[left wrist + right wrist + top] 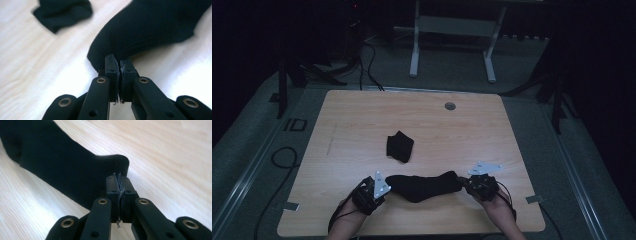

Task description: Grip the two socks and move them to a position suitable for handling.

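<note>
Pinching one black sock [424, 186], two grippers, left gripper [381, 189], right gripper [466, 184], one folded sock [399, 146]

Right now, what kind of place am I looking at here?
Probably a lab or recording studio set up for handling trials: a bare wooden table with two black socks, dark surroundings, cables on the floor, and an empty stand frame behind.
</note>
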